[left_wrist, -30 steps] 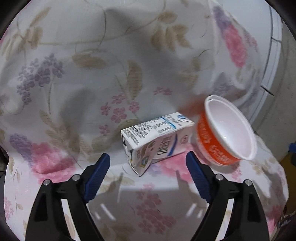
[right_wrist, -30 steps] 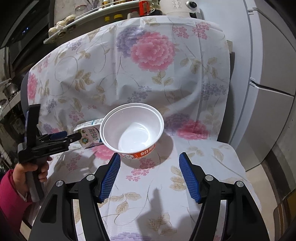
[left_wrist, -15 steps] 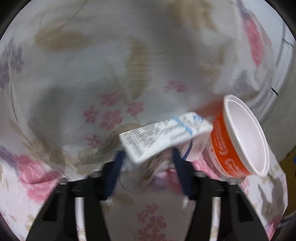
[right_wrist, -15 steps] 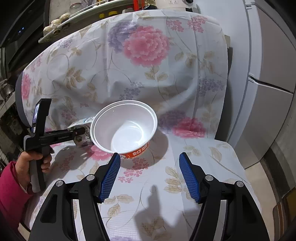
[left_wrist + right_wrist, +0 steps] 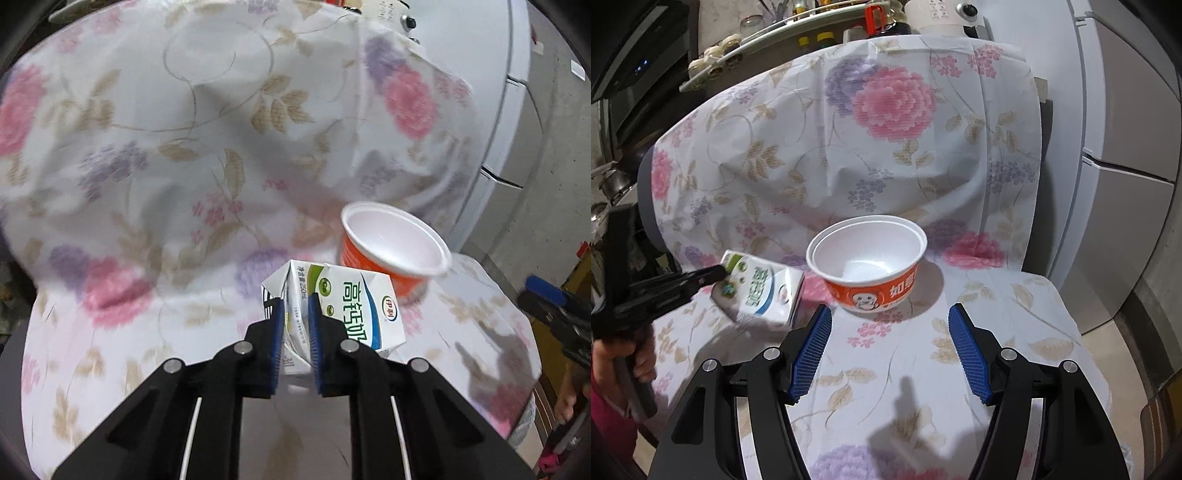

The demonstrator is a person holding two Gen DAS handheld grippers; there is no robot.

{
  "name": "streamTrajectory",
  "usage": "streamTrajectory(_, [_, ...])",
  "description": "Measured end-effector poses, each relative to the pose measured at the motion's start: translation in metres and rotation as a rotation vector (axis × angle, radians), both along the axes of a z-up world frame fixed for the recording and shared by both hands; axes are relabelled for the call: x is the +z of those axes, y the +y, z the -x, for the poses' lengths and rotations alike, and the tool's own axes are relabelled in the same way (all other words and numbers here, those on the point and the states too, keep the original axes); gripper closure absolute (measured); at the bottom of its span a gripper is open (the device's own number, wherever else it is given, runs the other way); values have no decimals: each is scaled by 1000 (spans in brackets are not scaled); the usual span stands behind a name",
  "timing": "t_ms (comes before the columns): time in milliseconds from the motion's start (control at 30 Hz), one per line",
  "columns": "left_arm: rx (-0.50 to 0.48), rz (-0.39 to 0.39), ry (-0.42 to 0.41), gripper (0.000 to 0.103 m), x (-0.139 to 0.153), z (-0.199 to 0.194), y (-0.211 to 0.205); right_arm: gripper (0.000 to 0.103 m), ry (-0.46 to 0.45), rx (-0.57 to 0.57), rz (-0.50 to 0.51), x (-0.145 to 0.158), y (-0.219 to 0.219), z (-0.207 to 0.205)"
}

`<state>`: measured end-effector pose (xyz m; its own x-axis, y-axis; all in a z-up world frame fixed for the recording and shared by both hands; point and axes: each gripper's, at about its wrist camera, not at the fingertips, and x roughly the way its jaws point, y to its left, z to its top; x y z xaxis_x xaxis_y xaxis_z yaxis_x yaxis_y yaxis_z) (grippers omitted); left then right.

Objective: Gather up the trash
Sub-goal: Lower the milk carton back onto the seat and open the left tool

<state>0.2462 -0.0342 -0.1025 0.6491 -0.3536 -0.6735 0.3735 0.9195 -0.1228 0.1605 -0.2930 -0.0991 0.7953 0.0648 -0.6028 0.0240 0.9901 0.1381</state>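
Observation:
A white milk carton [image 5: 354, 310] with green and blue print is held clear of the floral cloth [image 5: 147, 184]. My left gripper [image 5: 296, 302] pinches one folded end of it between its blue pads, and its jaws are still closing. In the right wrist view the carton [image 5: 764, 291] hangs tilted from the left gripper [image 5: 716, 275], just left of an empty orange-and-white paper bowl [image 5: 868, 258]. The bowl [image 5: 391, 243] stands upright on the cloth behind the carton. My right gripper [image 5: 890, 310] is open, low over the cloth just in front of the bowl, with nothing between its pads.
The floral cloth [image 5: 886, 147] drapes a seat and its raised back. A white refrigerator [image 5: 1126, 166] stands close on the right. A shelf with jars [image 5: 738, 48] runs behind. A person's hand in a red sleeve [image 5: 624, 365] holds the left gripper's handle.
My left gripper has shut on the milk carton, which lay on the cloth, and lifted it up and back, turning its printed face into view. The right gripper has barely moved.

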Motion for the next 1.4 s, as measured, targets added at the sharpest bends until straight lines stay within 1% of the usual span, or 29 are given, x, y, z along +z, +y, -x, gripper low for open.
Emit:
streamTrajectory(67, [15, 8, 39, 92, -3, 25, 3, 36, -4, 1, -1, 2, 0, 7])
streamTrajectory(167, [11, 20, 94, 90, -9, 44, 11, 36, -8, -3, -7, 4, -1, 15])
streamTrajectory(200, [12, 25, 101, 90, -14, 48, 7, 36, -7, -4, -10, 4, -1, 17])
streamTrajectory(233, [5, 22, 102, 83, -17, 52, 5, 36, -7, -3, -12, 4, -1, 19])
streamTrajectory(267, [4, 13, 101, 66, -20, 56, 4, 36, -6, -2, -14, 4, -1, 21])
streamTrajectory(300, [9, 11, 99, 57, -22, 59, 6, 36, -5, 1, -14, 4, 0, 23])
streamTrajectory(333, [5, 11, 104, 45, -25, 60, 4, 36, -6, 3, -14, 4, 1, 25])
streamTrajectory(400, [1, 10, 120, 44, -30, 62, 5, 36, -6, 6, -11, 4, 2, 29])
streamTrajectory(433, [0, 6, 125, 40, -32, 64, 5, 36, -6, 6, -11, 4, 3, 32])
streamTrajectory(500, [-9, 4, 99, 34, -33, 70, 5, 35, -4, 5, -12, 4, 2, 36])
streamTrajectory(533, [-22, -9, 80, 24, -35, 74, 4, 35, -2, 2, -11, 3, 1, 37])
streamTrajectory(567, [-36, -28, 83, 21, -38, 76, 2, 35, 0, 0, -11, 3, 0, 38])
streamTrajectory(633, [-54, -36, 112, 21, -42, 78, -1, 35, 5, -7, -12, 2, -2, 40])
streamTrajectory(767, [-106, 28, 161, 33, -47, 91, -4, 34, 7, -20, -17, 2, -5, 43])
streamTrajectory(833, [-140, 36, 158, 33, -49, 95, -11, 34, 9, -20, -19, 2, -5, 43])
streamTrajectory(900, [-175, 27, 162, 36, -51, 95, -22, 34, 5, -18, -16, 2, -5, 44])
streamTrajectory(933, [-204, 42, 175, 41, -53, 95, -28, 34, 3, -17, -16, 3, -5, 45])
streamTrajectory(967, [-224, 62, 190, 42, -54, 95, -32, 34, -1, -18, -15, 3, -7, 47])
streamTrajectory(1033, [-287, 131, 232, 43, -56, 97, -45, 34, -4, -24, -10, 4, -10, 49])
streamTrajectory(1067, [-317, 148, 240, 43, -57, 99, -52, 34, -4, -28, -10, 4, -11, 50])
streamTrajectory(1133, [-332, 131, 223, 43, -56, 103, -64, 34, 1, -42, -15, 4, -17, 52])
streamTrajectory(1167, [-327, 112, 195, 42, -53, 105, -68, 34, 2, -47, -18, 4, -19, 52])
streamTrajectory(1200, [-319, 102, 181, 39, -51, 104, -69, 34, 4, -54, -22, 3, -22, 53])
streamTrajectory(1233, [-301, 91, 169, 33, -49, 104, -67, 34, 3, -57, -22, 3, -24, 54])
streamTrajectory(1267, [-288, 84, 159, 33, -47, 104, -65, 34, 3, -60, -21, 3, -26, 55])
streamTrajectory(1333, [-287, 72, 171, 32, -48, 101, -62, 34, 5, -64, -23, 3, -27, 54])
streamTrajectory(1400, [-295, 78, 190, 33, -49, 98, -61, 34, 6, -67, -33, 1, -28, 54])
